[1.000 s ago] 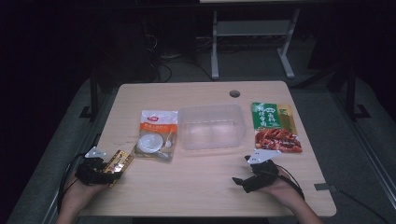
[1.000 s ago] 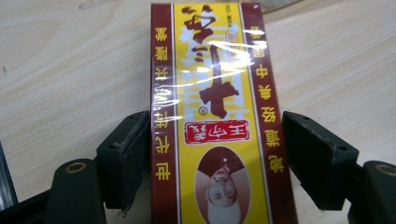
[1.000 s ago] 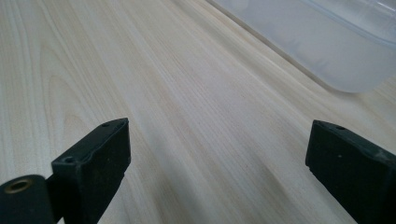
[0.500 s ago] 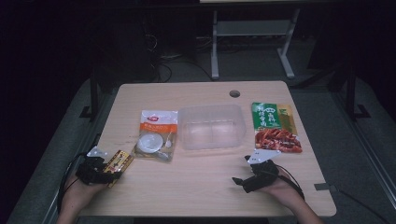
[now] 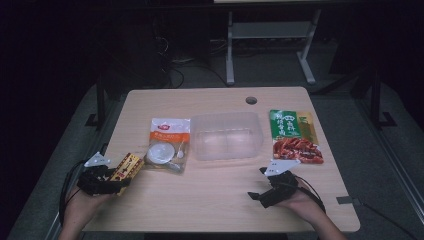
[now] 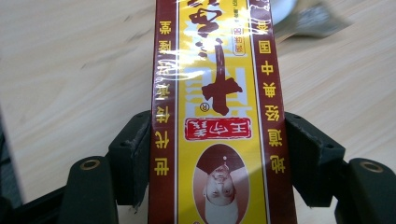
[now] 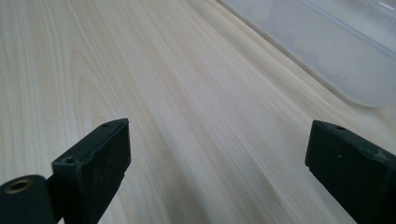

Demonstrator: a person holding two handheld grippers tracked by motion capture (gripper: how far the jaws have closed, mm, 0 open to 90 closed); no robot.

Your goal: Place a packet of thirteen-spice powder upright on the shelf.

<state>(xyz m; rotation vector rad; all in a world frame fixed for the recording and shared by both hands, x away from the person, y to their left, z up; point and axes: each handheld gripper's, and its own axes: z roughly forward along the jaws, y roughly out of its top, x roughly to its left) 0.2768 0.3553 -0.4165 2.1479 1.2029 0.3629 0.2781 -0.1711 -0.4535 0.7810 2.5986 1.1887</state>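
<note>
A long yellow and dark red box (image 5: 127, 166) (image 6: 217, 107) with printed characters sits between the jaws of my left gripper (image 5: 116, 176) (image 6: 217, 154) at the table's front left. The jaws have just been closing, and both pads now press on the box's long sides. In the left gripper view the box runs up and away from the jaws, a little above the wood. My right gripper (image 5: 258, 183) (image 7: 217, 154) rests near the front right of the table, open, with bare wood between its jaws.
A clear plastic container (image 5: 227, 135) (image 7: 327, 51) stands in the middle of the wooden table (image 5: 200, 200). An orange and white packet (image 5: 167, 145) lies left of it. A green and red food packet (image 5: 294, 136) lies to its right. A round hole (image 5: 251, 100) marks the far side.
My left gripper has risen a little with the yellow and red box in it. The right gripper has stayed where it was.
</note>
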